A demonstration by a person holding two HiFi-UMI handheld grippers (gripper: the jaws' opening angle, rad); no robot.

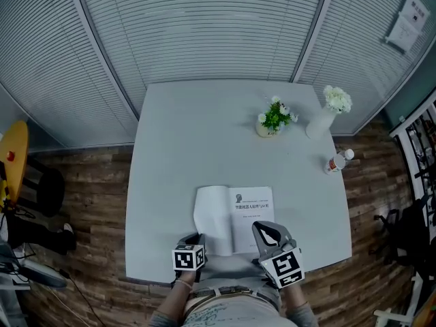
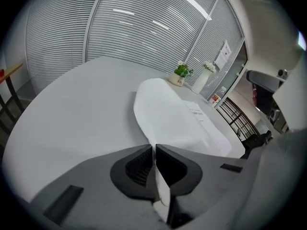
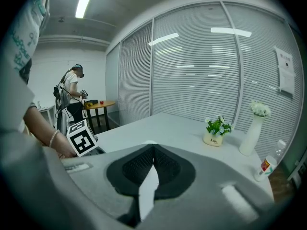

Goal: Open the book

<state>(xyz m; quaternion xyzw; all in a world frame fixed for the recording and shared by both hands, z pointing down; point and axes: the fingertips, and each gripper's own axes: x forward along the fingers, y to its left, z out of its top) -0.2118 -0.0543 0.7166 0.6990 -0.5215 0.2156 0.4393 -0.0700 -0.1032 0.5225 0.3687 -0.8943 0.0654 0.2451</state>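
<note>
We look down on a grey table (image 1: 204, 135) that fills the middle of the head view. The book (image 1: 253, 213) lies at the table's 6 o'clock edge, right in front of us, with printed lines showing on its exposed page. Its front leaf (image 1: 211, 218) is lifted and curls over toward 9 o'clock, off the rest of the pages.

Our left gripper (image 1: 193, 240) sits at the leaf's 7 o'clock corner. In the left gripper view its jaws are drawn narrow, pinching the white front leaf (image 2: 163, 114) between the pads. Our right gripper (image 1: 264, 231) rests at the book's 5 o'clock corner. In the right gripper view its jaws are likewise closed, with a thin white edge of the book (image 3: 147, 193) caught between them.

A white vase (image 1: 321, 120) of flowers stands toward 2 o'clock, a small potted plant (image 1: 274, 120) just beside it at 1 o'clock, and a bottle (image 1: 337, 161) lies near the 3 o'clock edge.
</note>
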